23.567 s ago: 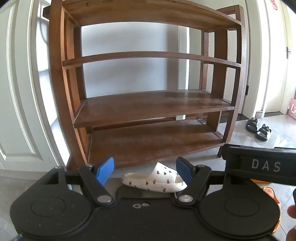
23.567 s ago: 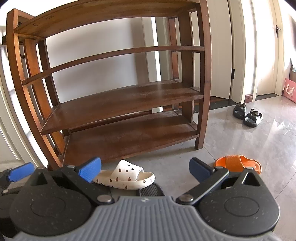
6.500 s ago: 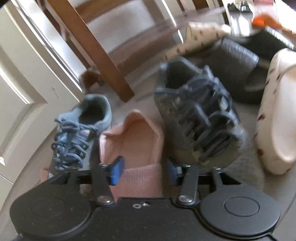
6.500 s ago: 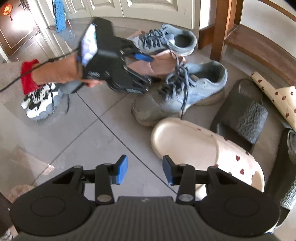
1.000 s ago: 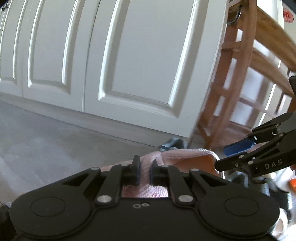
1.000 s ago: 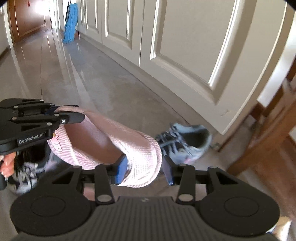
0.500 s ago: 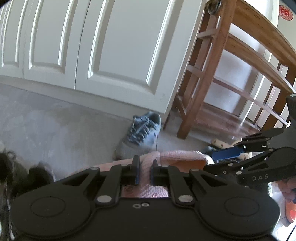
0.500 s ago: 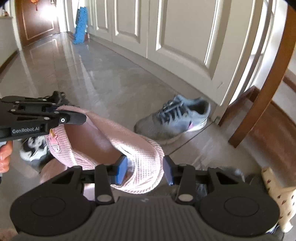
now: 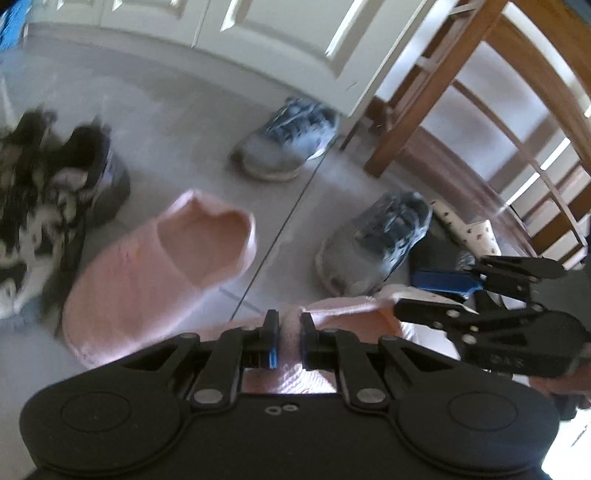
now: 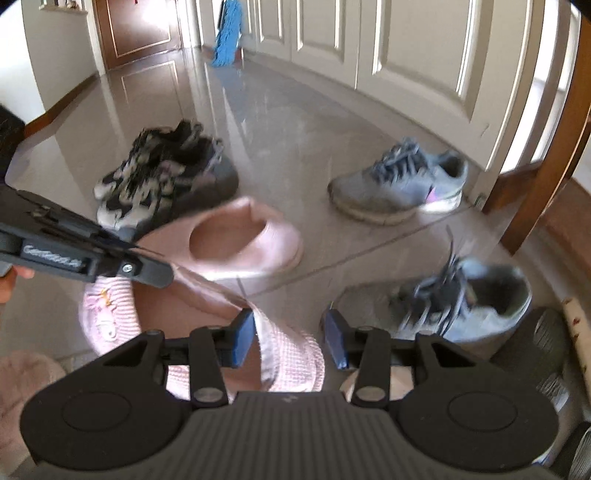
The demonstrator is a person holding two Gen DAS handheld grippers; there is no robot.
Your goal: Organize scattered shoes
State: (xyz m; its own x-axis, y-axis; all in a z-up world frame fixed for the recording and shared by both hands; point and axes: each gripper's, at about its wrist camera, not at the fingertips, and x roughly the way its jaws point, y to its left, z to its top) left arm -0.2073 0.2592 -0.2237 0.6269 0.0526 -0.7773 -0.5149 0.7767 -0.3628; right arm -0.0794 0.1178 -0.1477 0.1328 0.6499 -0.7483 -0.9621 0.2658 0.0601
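two pink slippers (image 10: 236, 240), two grey sneakers (image 10: 399, 184), one black-and-white sneaker pair (image 10: 162, 166), one blue mop (image 10: 227, 33).

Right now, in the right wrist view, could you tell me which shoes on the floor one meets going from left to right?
Black and white sneakers → pink slipper on the floor → grey sneaker by the door → grey sneaker nearer the camera.

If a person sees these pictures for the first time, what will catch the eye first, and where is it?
First, the pink slipper held up in the foreground: the left tool is shut on one edge, and the right tool grips its other end. Its mate, a second pink slipper, lies on the floor just beyond, between the black-and-white sneakers at the left and two grey sneakers near the wooden rack.
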